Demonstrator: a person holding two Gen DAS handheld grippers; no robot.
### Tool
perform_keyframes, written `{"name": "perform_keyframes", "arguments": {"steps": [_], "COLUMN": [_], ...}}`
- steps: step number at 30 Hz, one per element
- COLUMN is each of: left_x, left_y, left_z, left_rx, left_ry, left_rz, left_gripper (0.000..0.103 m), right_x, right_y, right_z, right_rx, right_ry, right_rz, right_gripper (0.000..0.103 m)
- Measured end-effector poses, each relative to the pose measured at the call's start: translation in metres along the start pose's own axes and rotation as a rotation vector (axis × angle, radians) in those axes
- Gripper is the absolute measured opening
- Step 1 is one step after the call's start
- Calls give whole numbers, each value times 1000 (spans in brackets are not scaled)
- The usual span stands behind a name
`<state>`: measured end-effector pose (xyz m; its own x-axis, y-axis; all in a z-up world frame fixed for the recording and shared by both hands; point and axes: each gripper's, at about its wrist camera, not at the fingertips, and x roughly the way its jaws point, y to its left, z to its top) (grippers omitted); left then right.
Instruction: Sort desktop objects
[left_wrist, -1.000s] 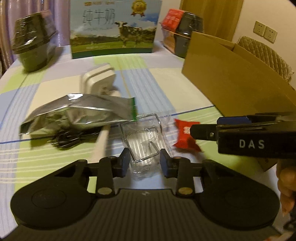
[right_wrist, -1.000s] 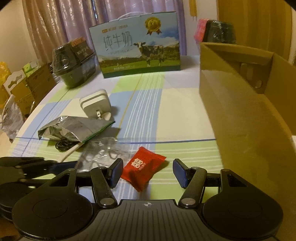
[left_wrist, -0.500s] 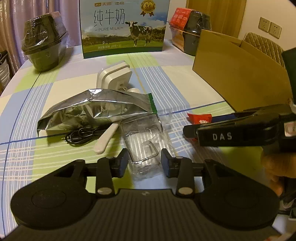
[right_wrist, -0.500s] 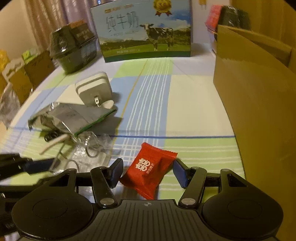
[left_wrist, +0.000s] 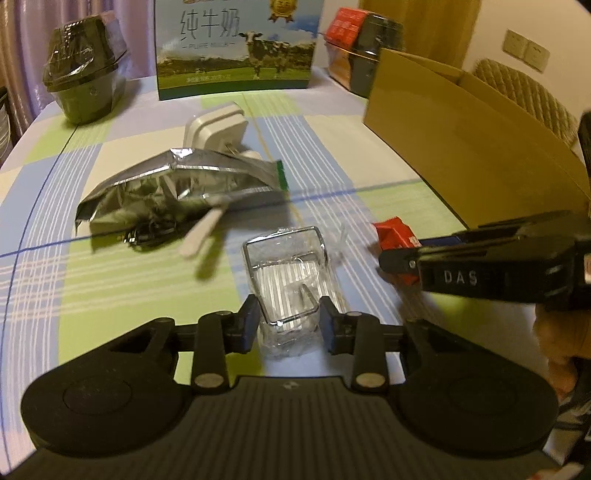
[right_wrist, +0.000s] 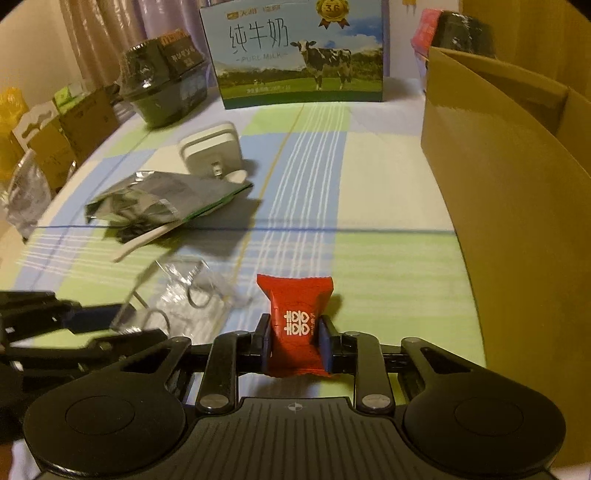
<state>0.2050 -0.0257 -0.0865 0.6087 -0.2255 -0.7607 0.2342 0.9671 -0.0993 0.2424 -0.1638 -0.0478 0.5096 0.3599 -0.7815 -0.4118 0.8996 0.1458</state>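
A red candy packet (right_wrist: 295, 325) with white characters stands upright between my right gripper's (right_wrist: 294, 341) fingers, which are shut on it just above the checked tablecloth. In the left wrist view that gripper (left_wrist: 389, 258) reaches in from the right with the candy (left_wrist: 397, 234) at its tip. My left gripper (left_wrist: 290, 326) is shut on the near end of a clear plastic packet of metal hooks (left_wrist: 286, 273). From the right wrist view the packet (right_wrist: 188, 295) lies left of the candy, with the left gripper (right_wrist: 110, 321) behind it.
An open cardboard box (right_wrist: 517, 206) stands along the right. Beyond the packet lie a silver foil bag (left_wrist: 177, 188), a white charger (left_wrist: 216, 129), a black cable (left_wrist: 147, 232) and a white stick (left_wrist: 201, 232). A milk carton (left_wrist: 236, 48) and a wrapped dark bowl (left_wrist: 85, 88) stand at the back.
My right gripper's fingers have closed from wide apart onto the red candy, which now stands upright between them. The left gripper keeps the clear packet and has shifted slightly.
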Motion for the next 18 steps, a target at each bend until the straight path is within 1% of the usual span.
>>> {"name": "perform_keyframes", "arguments": {"steps": [2,5,8,12,15,17,18], "left_x": [-12,-32,-50,-64,-69,-72,-73], "left_y": [-4,-11,-16,-19,-20,-19,-18], "left_z": [-8,-25,-46,-68,-76,-82,-85], "left_rx": [27,51,55,45,39,21,10], "left_ry": [-3,-13,-17,-19,-40,-56,-61], "left_rz": [14,30,45,59,75,81,81], "left_gripper": [29,29,29,29,32,37,42], "right_x": [-14,-35,-55,-65,-71,-74,-75], "right_y": [8,22,33,39,46,50,50], "right_z": [-11,-36,-67,-99,-108,-113,-115], "right_rx": [10,19,14,6,-44,-85,-101], "right_ry": [-8,-29,-57,-67,-108,-133,-144], "right_rz": [15,20,-2,-34,-41,-46,-52], "right_gripper": [22,22,22,23,23,24,26]}}
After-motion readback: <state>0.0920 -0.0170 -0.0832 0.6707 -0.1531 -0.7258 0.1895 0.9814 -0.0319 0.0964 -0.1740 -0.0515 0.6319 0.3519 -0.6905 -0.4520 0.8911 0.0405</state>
